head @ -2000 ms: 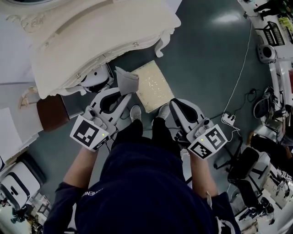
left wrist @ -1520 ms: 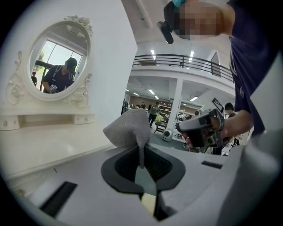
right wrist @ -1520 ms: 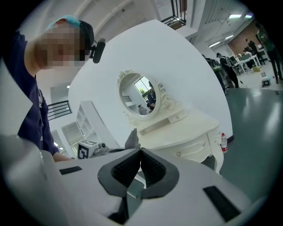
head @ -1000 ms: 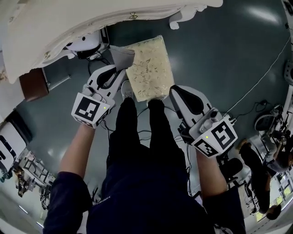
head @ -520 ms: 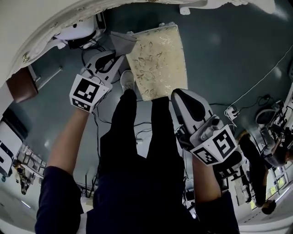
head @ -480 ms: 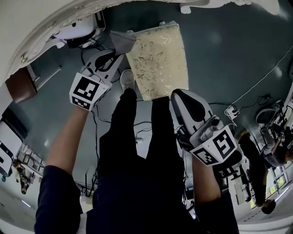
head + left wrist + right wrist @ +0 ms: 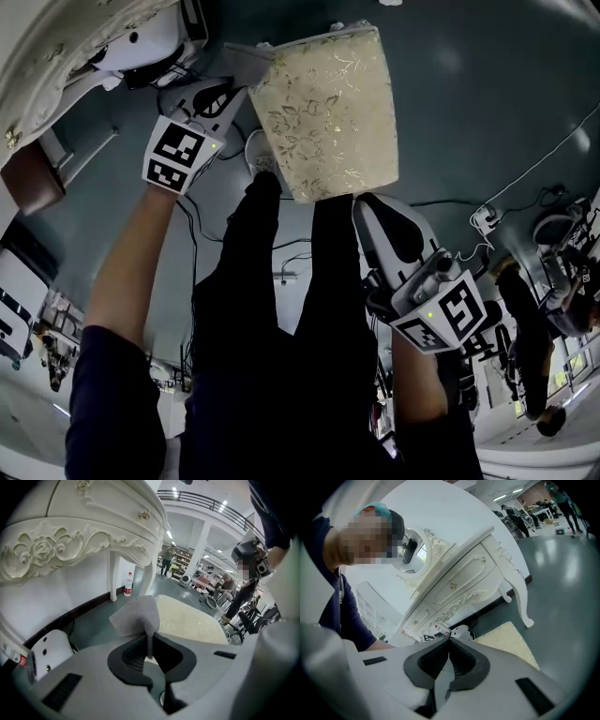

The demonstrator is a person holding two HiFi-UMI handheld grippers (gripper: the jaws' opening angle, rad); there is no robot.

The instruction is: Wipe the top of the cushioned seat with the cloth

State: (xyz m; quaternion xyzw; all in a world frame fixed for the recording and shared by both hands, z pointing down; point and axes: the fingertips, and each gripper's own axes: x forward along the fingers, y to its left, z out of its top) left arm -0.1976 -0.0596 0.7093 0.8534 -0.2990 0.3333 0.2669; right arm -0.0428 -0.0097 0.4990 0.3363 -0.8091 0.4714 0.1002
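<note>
Upper centre, the left gripper (image 7: 227, 89) pinches the grey cloth (image 7: 136, 615) in its fingers beside the cushioned seat (image 7: 328, 112), poised for wiping. Lower right, the right gripper (image 7: 380, 214) idles, fingers together, empty.

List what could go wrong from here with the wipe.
1. The left claw pinches only a thin fold of the cloth; dragging over the seat could pull it out.
2. The right claw, shut and empty, hangs by the seat's near corner and could bump it.
</note>
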